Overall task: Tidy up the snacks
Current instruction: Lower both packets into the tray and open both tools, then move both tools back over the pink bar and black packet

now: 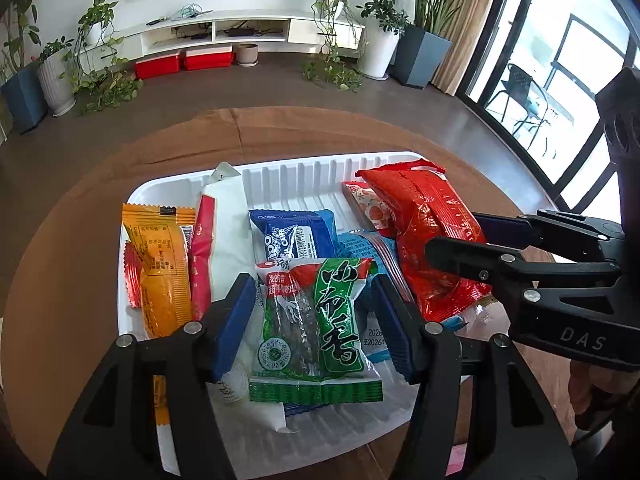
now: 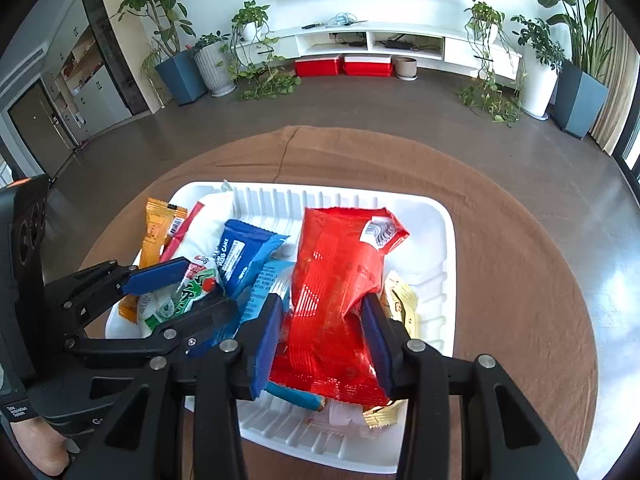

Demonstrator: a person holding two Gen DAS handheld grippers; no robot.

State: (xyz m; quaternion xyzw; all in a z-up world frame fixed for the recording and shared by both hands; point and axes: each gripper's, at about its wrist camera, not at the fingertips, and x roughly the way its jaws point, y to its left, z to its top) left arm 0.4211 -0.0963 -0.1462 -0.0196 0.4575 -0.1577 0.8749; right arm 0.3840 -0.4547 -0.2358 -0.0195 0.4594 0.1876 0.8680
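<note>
A white ribbed tray [image 1: 304, 176] [image 2: 436, 248] on the round table holds several snack packets. A green packet [image 1: 320, 320] [image 2: 184, 300] lies flat between the pads of my left gripper [image 1: 316, 320] [image 2: 188, 292]. Those jaws stand open, with small gaps on both sides of the packet. On the tray's right side, my right gripper [image 2: 322, 336] [image 1: 460, 240] is shut on a large red bag [image 2: 336, 280] [image 1: 428, 232], which crumples where the pads pinch it. An orange packet [image 1: 160, 264], a white-and-red packet [image 1: 224, 232] and a blue packet [image 1: 296, 236] lie to the left.
A brown cloth [image 1: 280, 136] covers the table. A light blue packet [image 1: 360, 248] and gold packets [image 2: 404, 308] lie under and beside the red bag. The tray's ribbed far end [image 2: 320, 200] is bare. Potted plants, red boxes and a TV shelf line the far wall.
</note>
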